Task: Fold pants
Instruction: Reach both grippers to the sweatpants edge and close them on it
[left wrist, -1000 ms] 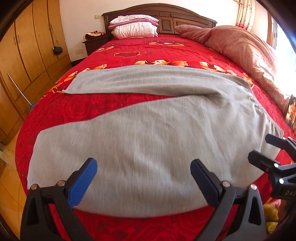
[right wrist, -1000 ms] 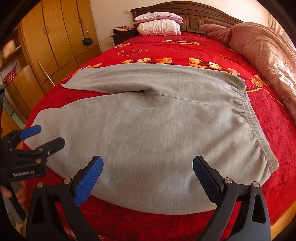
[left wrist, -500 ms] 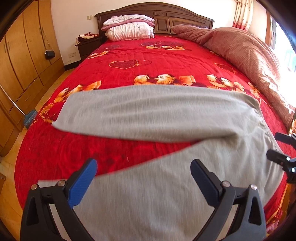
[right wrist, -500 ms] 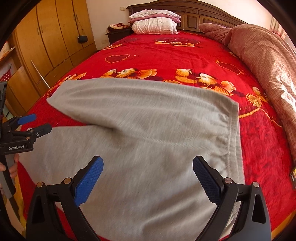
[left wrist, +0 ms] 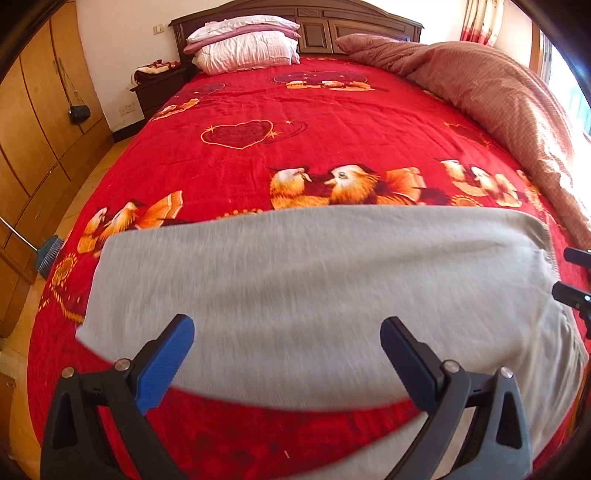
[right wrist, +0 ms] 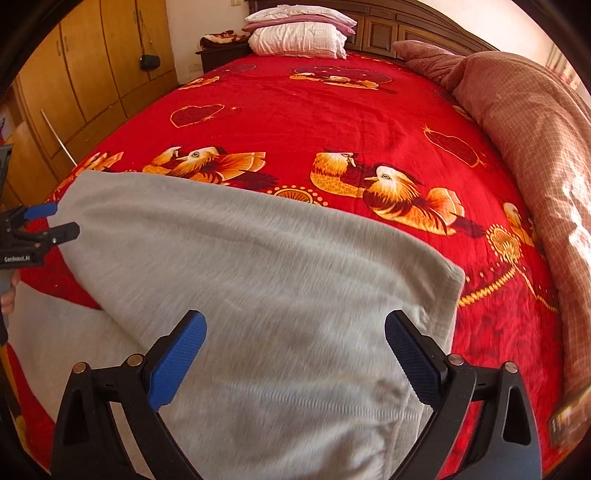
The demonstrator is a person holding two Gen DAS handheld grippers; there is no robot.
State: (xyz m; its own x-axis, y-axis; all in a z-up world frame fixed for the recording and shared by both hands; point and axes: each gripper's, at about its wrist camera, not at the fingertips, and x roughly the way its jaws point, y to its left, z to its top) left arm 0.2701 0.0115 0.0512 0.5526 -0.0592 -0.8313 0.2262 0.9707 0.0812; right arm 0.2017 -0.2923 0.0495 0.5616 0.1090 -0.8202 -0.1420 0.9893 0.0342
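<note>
Grey pants [left wrist: 295, 280] lie spread across the near end of a bed covered by a red blanket [left wrist: 280, 122] printed with hearts and orange ducks. In the left wrist view, one leg stretches from left to right across the middle of the picture, its far edge just short of the duck print, while a strip of red blanket shows between it and a second patch of grey cloth at the near right. The left gripper [left wrist: 286, 362] hangs over this cloth with its two blue-padded fingers [left wrist: 166, 363] spread wide, grasping nothing. At the far right edge of that view, the tips of the right gripper [left wrist: 572, 277] can be seen just beside the waistband end of the pants.

In the right wrist view, the pants [right wrist: 258, 295] fill the near left, with the ribbed waistband [right wrist: 452, 291] running down the right side of the cloth. The right gripper [right wrist: 293, 354] is likewise released, its fingers parted above the grey fabric with nothing between them. The left gripper [right wrist: 55, 221] appears at the left edge, close to the far corner of the leg.

White pillows [left wrist: 247, 48] are stacked against a dark wooden headboard [left wrist: 369, 22] at the far end, a pink quilt [right wrist: 535, 129] is heaped along the right side, and wooden wardrobes [left wrist: 33, 110] line the left wall.
</note>
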